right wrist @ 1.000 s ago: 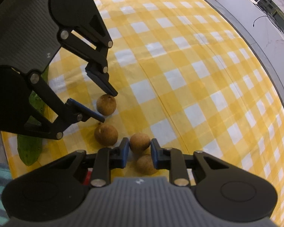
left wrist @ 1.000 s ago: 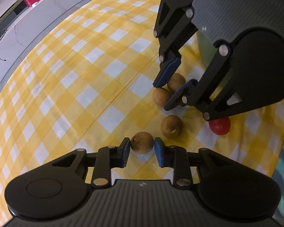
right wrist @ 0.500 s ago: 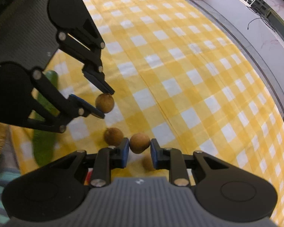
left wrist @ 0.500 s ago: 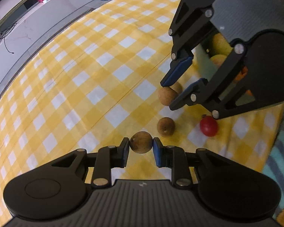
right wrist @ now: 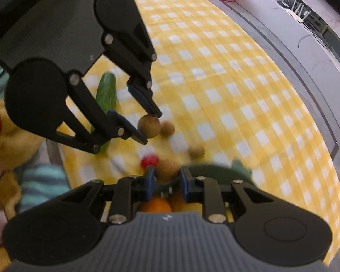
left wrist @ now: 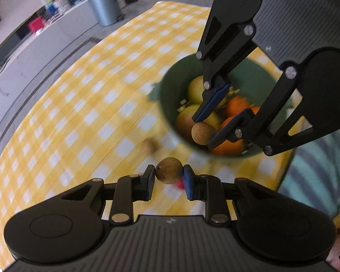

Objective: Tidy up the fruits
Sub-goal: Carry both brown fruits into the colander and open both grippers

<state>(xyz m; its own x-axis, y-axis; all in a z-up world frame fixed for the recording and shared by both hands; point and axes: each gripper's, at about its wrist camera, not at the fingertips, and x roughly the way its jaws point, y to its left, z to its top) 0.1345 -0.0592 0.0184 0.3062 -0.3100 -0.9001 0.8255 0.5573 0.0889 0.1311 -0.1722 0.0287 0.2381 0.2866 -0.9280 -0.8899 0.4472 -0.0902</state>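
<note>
My left gripper (left wrist: 168, 175) is shut on a small brown round fruit (left wrist: 169, 170), held above the yellow checked cloth, short of the green bowl (left wrist: 167, 95). It also shows in the right wrist view (right wrist: 149, 125). My right gripper (right wrist: 166, 174) is shut on a second brown fruit (right wrist: 167, 167) and holds it over the bowl's rim (right wrist: 206, 166); in the left wrist view this fruit (left wrist: 201, 133) hangs above the bowl's oranges (left wrist: 236, 106) and yellow fruits. Two more brown fruits (right wrist: 167, 128) (right wrist: 196, 150) lie on the cloth.
A red cherry tomato (right wrist: 149, 160) lies on the cloth near the bowl. A cucumber (right wrist: 105, 97) lies at the table's near edge. A grey bin (left wrist: 104, 5) and a low counter stand beyond the table. A striped sleeve (right wrist: 43, 181) is at the lower left.
Both grippers have lifted with their fruits and swung toward the green bowl. The right one now hangs over the bowl. The views are blurred by motion.
</note>
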